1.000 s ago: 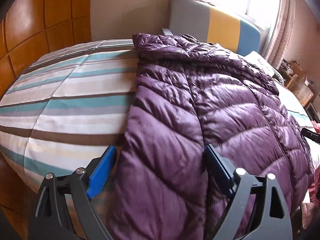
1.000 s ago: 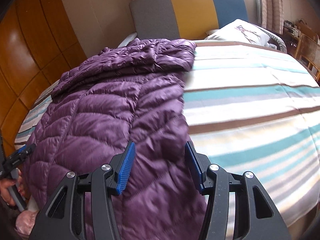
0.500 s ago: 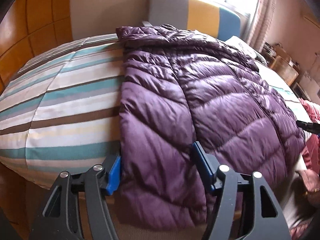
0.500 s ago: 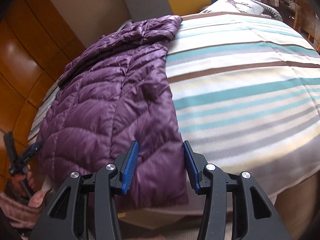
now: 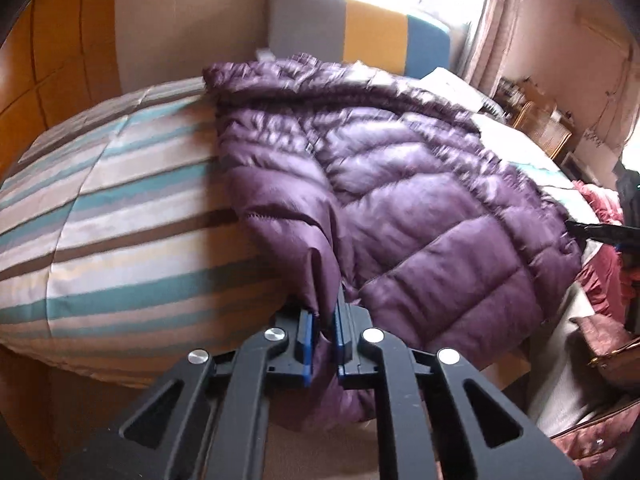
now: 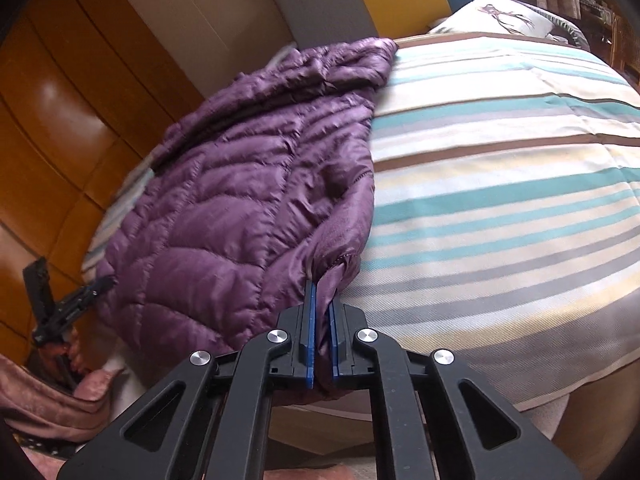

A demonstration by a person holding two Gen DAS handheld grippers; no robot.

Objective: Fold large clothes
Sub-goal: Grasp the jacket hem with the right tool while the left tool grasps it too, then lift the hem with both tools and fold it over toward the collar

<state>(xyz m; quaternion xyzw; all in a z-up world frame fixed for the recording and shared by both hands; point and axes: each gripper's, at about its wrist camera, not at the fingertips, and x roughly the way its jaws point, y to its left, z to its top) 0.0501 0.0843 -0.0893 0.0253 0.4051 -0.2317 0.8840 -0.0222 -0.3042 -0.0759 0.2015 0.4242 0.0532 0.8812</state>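
Note:
A purple quilted down jacket (image 5: 400, 184) lies lengthwise on a striped bed, its hem hanging over the near edge. My left gripper (image 5: 325, 312) is shut on the hem's left corner, and the fabric bunches up between the blue pads. In the right wrist view the same jacket (image 6: 240, 184) fills the left half. There my right gripper (image 6: 321, 300) is shut on the hem's right corner, with a fold of purple cloth pinched between its pads. The other gripper (image 6: 68, 300) shows at the far left, at the jacket's opposite corner.
The striped duvet (image 5: 120, 220) covers the bed (image 6: 500, 200). A grey, yellow and blue headboard (image 5: 360, 32) stands at the far end with a pillow (image 6: 508, 16). Wooden wardrobe panels (image 6: 60, 112) line one side. Pink cloth (image 5: 600, 280) lies at the bed's foot.
Both grippers have closed from wide open onto the jacket's hem corners. The hem now puckers and lifts at each pinch, and both views have drawn back slightly toward the bed's foot.

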